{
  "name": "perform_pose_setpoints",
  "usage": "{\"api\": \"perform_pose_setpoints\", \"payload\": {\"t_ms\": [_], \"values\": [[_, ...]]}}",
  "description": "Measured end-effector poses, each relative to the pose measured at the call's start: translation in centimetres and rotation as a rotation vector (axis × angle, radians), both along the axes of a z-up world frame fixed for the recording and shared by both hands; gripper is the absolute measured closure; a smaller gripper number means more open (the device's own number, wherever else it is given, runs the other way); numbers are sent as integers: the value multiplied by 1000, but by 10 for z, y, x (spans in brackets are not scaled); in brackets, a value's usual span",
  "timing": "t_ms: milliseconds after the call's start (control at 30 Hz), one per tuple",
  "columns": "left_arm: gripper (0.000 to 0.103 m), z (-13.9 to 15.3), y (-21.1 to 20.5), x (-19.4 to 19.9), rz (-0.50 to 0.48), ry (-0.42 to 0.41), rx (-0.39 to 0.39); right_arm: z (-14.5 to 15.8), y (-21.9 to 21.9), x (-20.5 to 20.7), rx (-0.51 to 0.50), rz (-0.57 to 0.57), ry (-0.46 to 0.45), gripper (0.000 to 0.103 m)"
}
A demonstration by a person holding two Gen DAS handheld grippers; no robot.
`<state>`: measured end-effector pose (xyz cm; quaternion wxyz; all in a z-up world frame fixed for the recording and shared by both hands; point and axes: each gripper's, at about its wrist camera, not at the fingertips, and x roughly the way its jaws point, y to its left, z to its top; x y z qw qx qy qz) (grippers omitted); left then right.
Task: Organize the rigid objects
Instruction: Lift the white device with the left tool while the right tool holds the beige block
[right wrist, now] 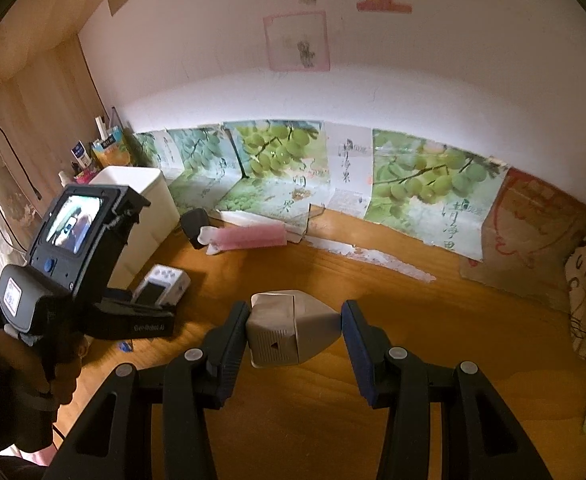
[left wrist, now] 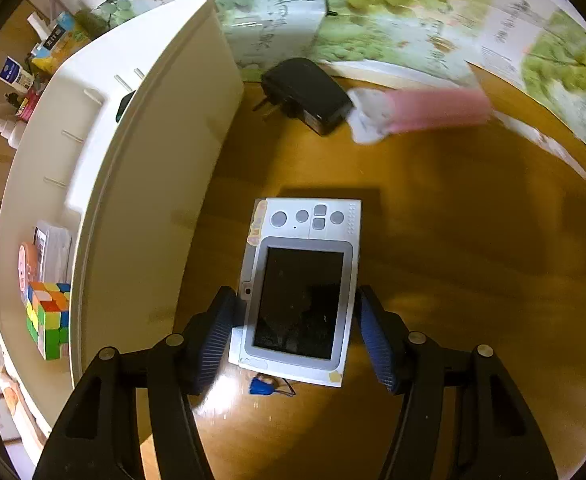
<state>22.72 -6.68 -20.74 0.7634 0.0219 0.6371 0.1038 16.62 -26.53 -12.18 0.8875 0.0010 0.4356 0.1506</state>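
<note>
- Two handheld grippers are in view over a wooden tabletop (left wrist: 453, 240).
- Left gripper (left wrist: 297, 336) points steeply down at a white handheld device (left wrist: 301, 280) that lies flat on the table, dark screen up, button end toward the wall.
- Its blue pads (left wrist: 217, 336) stand on either side of the device's lower half; the left pad is at the device's edge and the right pad sits just clear of it. No firm press on the casing can be confirmed, so the jaws read as open around the device.
- A small blue object (left wrist: 261, 386) on a thin cord lies on the table just beside the device's near edge.
- White storage box (left wrist: 141, 184) stands just left of the device. Inside it sit a multicoloured puzzle cube (left wrist: 49, 320) and a pale card pack (left wrist: 53, 248).
- Black charger plug (left wrist: 305, 94) lies near the wall, touching or nearly touching a pink-and-white wrapped item (left wrist: 417, 112).
- Right gripper (right wrist: 295, 332) is closed on a grey-and-white angular plastic object (right wrist: 289, 328); the left pad presses its side and the right pad meets its pointed end. The object appears lifted off the table.
- In the right wrist view, a person's hand (right wrist: 53, 356) holds the left gripper's handle, with the white device visible beneath it.
- Grape-print paper sheets (right wrist: 277, 160) line the foot of the wall.
</note>
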Motion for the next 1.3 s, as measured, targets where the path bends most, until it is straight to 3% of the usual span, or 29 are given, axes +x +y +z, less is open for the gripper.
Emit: {"api": "perform_pose_setpoints", "payload": {"t_ms": [233, 267, 300, 333, 400, 500, 633, 767, 867, 1067, 1133, 1167, 1200, 1267, 1300], "values": [[39, 30, -10, -30, -104, -35, -20, 23, 7, -30, -6, -36, -50, 56], [54, 36, -12, -36, -128, -47, -28, 25, 8, -34, -6, -42, -55, 56], [77, 44, -14, -40, -155, -65, -50, 27, 10, -38, -5, -50, -61, 56], [80, 52, -14, -45, -155, -76, -19, 30, 12, -44, -4, -62, -70, 56], [92, 69, -13, -58, -201, -114, -55, 36, 16, -53, 3, -80, -80, 56], [95, 85, -12, -72, -249, -142, -60, 43, 23, -67, 19, -110, -96, 56], [95, 99, 10, -73, -256, -156, -112, 50, 35, -84, 40, -153, -114, 56], [95, 103, 34, -75, -224, -124, -213, 55, 43, -100, 68, -188, -132, 56], [94, 105, 38, -83, -211, -107, -240, 53, 48, -109, 73, -197, -128, 56], [82, 87, 36, -89, -161, -9, -301, 45, 48, -125, 85, -197, -97, 56], [74, 79, 32, -91, -140, 23, -301, 41, 45, -126, 85, -192, -82, 56], [61, 73, 30, -91, -116, 44, -298, 40, 43, -127, 86, -187, -75, 56], [56, 70, 29, -92, -94, 56, -298, 38, 41, -128, 86, -181, -67, 56], [55, 63, 29, -92, -52, 79, -318, 35, 37, -127, 85, -167, -55, 56], [49, 59, 29, -92, -29, 90, -330, 34, 35, -126, 83, -159, -50, 56]]}}
